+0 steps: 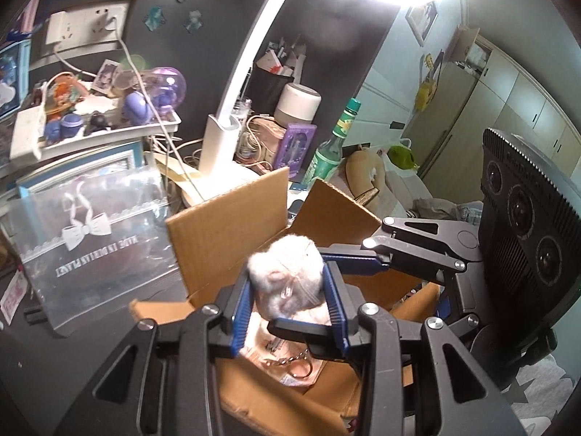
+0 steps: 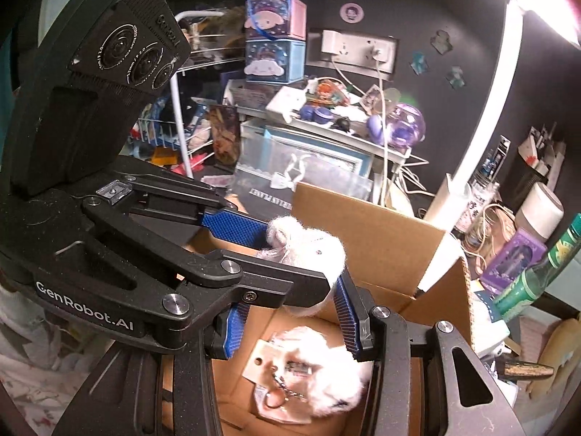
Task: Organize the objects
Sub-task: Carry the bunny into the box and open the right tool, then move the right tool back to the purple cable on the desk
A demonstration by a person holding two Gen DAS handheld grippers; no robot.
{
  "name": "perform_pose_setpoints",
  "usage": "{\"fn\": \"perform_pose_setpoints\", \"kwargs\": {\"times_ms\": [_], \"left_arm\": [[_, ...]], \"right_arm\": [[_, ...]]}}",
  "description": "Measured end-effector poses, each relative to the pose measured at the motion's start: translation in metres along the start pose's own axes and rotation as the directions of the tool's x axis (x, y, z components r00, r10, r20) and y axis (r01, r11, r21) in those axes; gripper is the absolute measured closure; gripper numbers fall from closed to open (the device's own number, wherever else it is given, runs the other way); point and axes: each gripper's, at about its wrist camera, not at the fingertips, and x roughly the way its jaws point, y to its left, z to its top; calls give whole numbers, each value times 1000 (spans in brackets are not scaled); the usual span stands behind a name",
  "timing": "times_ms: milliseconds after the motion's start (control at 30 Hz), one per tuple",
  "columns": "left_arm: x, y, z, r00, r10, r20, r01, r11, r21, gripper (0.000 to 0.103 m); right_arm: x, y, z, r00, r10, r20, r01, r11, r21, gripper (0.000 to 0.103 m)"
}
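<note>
Left gripper clamps a fluffy white plush charm above the open brown cardboard box. Right gripper grip: cannot tell. Only right view shows a second plush inside the box.

A fluffy white plush hangs above the open box, pinched on both sides between blue ribbed pads. Its fur is pale grey-white with a small dark eye and a thin ribbon or thread across the front. The cardboard box stands with its flaps up. On its floor lies a second white plush, joined to a printed card tag with a metal keyring; whether the card is fixed to it is unclear.
</note>
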Motion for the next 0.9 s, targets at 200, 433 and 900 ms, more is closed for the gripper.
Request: {"fn": "perform_pose_setpoints", "kwargs": {"times_ms": [200, 433, 900], "left_arm": [[13, -7, 5, 1000, -5, -14, 5, 1000, 17, 69], [13, -11, 3, 1000, 29, -6, -29, 999, 31, 61], [-4, -10, -5, 999, 51, 18, -52, 997, 51, 45]], "right_arm": [[-2, -12, -5, 1000, -16, -13, 16, 1000, 9, 64], [-7, -18, -12, 999, -38, -24, 38, 999, 9, 61], [-20, -16, -18, 995, -92, -26, 92, 996, 1, 50]]}}
